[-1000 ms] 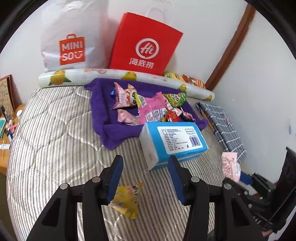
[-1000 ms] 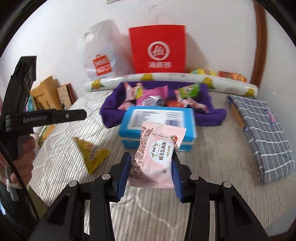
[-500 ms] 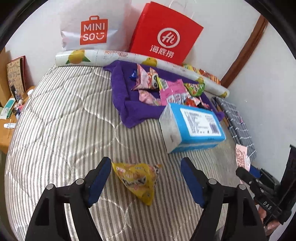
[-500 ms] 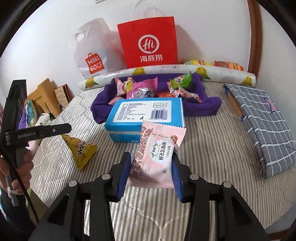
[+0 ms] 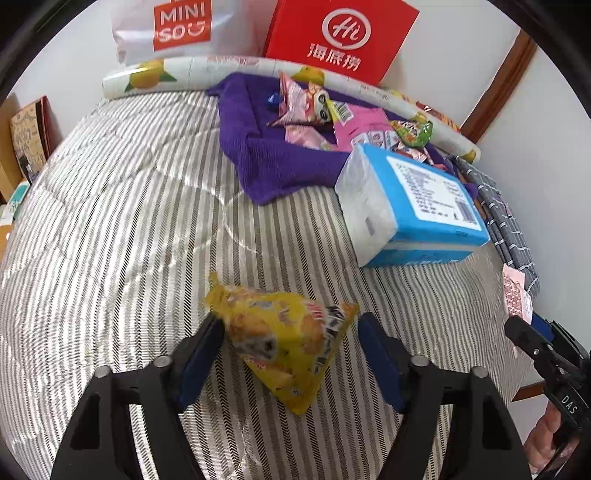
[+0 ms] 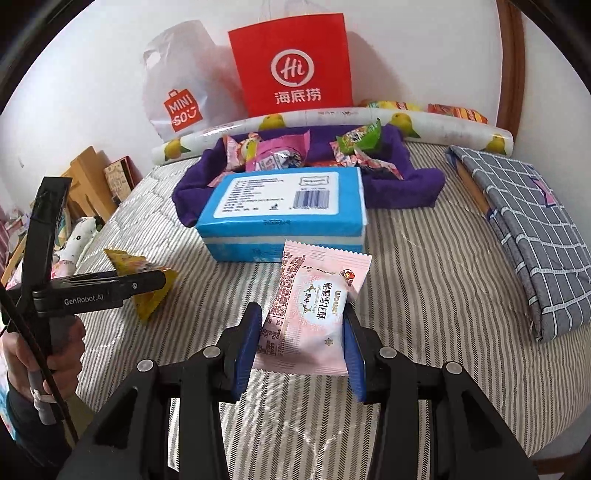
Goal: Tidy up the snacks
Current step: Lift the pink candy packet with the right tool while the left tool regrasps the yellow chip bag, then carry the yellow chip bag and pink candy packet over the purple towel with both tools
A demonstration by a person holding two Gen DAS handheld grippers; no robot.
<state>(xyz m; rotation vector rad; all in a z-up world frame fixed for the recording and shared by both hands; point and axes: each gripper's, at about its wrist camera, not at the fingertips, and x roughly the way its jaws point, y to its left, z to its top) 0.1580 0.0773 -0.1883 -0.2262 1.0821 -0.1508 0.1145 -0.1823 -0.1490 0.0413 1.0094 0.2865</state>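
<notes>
A yellow triangular snack packet point(image 5: 284, 343) lies on the striped mattress point(image 5: 110, 221). My left gripper point(image 5: 290, 325) has come down around it and its jaws are closing. The left pad touches the packet's edge and the right pad stands just off its corner. In the right wrist view the same packet point(image 6: 123, 260) shows behind the left gripper point(image 6: 155, 282). My right gripper point(image 6: 303, 314) is shut on a pink snack packet point(image 6: 317, 306), held upright above the mattress. A purple cloth point(image 5: 273, 166) at the back carries several snacks point(image 5: 314, 107).
A blue tissue pack point(image 5: 424, 199) lies in front of the purple cloth. Behind stand a lemon-print roll point(image 5: 166, 72), a red paper bag point(image 5: 340, 33) and a white Miniso bag point(image 5: 177, 26). A folded grey checked cloth point(image 6: 524, 229) lies at right. A hand point(image 6: 55, 350) holds the left gripper.
My left gripper has come down over the yellow packet; its jaws spread wide, then drew in around it. The right gripper sank slightly, still gripping the pink packet.
</notes>
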